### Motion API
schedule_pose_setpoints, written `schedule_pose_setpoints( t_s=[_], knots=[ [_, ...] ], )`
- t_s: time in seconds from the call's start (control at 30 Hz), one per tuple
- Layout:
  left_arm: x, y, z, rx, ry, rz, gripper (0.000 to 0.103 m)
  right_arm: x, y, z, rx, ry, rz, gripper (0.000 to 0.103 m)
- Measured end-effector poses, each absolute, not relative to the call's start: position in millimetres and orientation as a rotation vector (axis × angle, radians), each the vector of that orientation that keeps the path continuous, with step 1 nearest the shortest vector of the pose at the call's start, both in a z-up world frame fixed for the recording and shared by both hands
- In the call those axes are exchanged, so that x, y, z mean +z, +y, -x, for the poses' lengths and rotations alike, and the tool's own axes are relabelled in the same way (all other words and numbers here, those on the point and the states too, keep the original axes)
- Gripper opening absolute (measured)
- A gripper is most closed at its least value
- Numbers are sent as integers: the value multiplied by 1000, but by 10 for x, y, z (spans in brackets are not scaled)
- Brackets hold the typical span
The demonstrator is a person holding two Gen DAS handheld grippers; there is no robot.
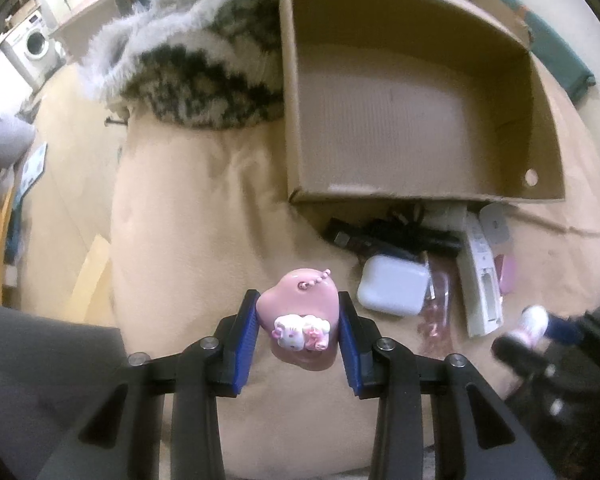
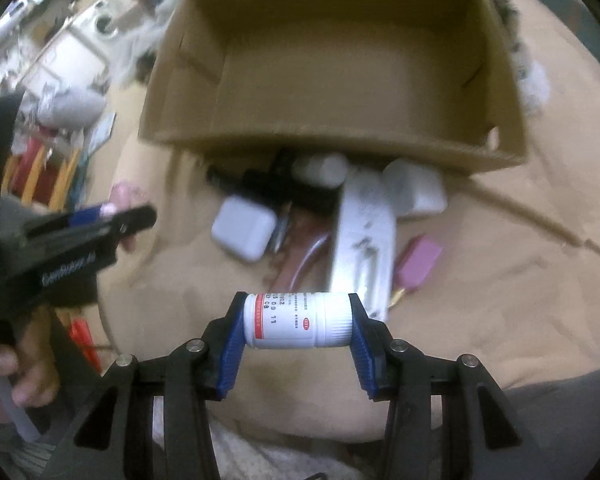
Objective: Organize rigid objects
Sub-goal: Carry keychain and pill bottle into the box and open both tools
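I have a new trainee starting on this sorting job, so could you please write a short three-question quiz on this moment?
1. True or false: the cardboard box already holds sorted items.
2. What does the left tool hold? A) white charger B) pink heart charm C) remote control
3. What lies sideways between the pads of the right tool?

Key:
1. False; its floor is bare.
2. B, the pink heart charm.
3. A white pill bottle, gripped end to end.

Dark items (image 1: 396, 236) under cardboard box (image 1: 296, 120) edge blurred, unidentifiable.
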State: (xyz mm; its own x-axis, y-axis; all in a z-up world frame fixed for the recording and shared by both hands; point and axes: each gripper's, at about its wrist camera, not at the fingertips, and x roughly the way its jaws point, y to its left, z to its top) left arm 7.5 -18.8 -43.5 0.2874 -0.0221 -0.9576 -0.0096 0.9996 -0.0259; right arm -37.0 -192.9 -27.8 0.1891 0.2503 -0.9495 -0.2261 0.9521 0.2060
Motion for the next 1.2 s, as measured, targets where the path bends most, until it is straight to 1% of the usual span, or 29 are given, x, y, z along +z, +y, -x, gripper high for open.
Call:
schedule_pose_setpoints(
  t_s=[0.23, 0.47, 0.53, 0.6, 0.8, 1.0, 1.2],
  knots=[
    [49, -329, -127, -32, 1176, -7, 34, 99, -2194, 101, 313, 1229, -46, 49],
    [232, -446, -403, -63, 1106, -13, 34, 331, -2344, -310, 324, 1111, -94, 49],
    [201, -520, -535, -107, 1099, 0, 34, 309, -2364, -383, 331, 1080, -104, 49],
    [162, -643, -691, -128, 1101, -59, 34, 268, -2387, -510, 323, 1056, -111, 49],
    [73, -817, -996, -158, 1042, -90, 34, 62, -2558, -931, 293, 1045, -175, 49],
    [-257, -688, -1180, -132, 1130, -6, 34, -107, -2620, -1154, 276, 1049, -185, 49],
    [-382, -578, -1293, -100, 1165, 13, 34, -240, -2461, -1139, 297, 1080, -114, 49]
  ],
)
